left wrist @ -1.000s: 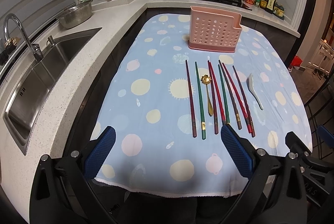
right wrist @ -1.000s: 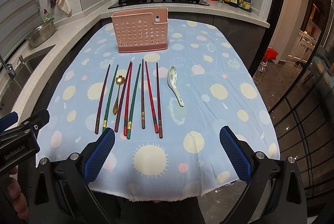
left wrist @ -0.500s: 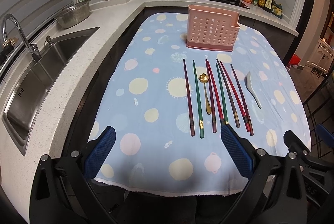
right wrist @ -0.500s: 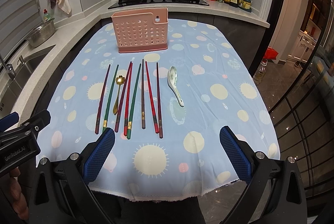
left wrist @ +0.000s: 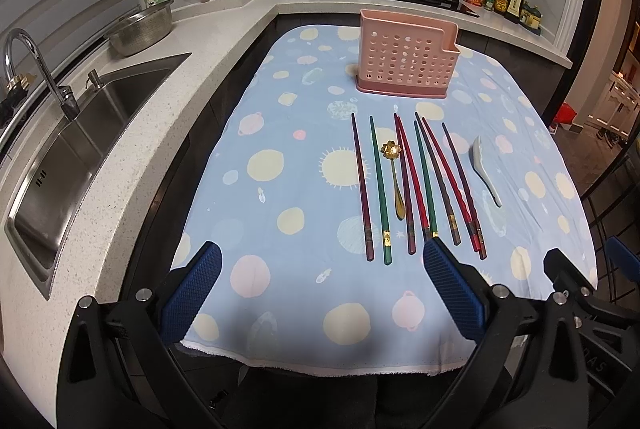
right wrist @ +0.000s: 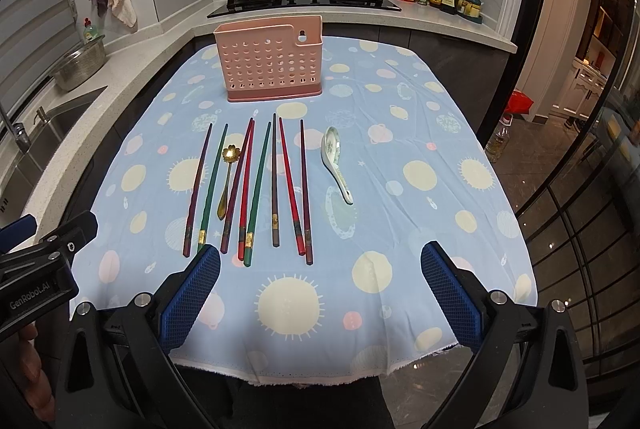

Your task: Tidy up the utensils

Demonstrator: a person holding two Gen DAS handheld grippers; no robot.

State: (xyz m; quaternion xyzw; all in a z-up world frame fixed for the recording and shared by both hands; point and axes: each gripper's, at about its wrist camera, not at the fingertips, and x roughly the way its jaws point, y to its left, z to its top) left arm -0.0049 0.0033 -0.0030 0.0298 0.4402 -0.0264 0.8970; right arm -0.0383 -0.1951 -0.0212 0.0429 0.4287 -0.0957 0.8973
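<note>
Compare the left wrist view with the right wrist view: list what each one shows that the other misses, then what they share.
Only the left wrist view shows the full sink basin and the curved faucet.

Only the right wrist view shows the hanging hole in the pink holder, the inside of the white spoon bowl, and the bottle on the floor.

Both show the chopsticks and gold spoon lying on the tablecloth, the holder behind them, and an open gripper: left gripper, right gripper.
</note>
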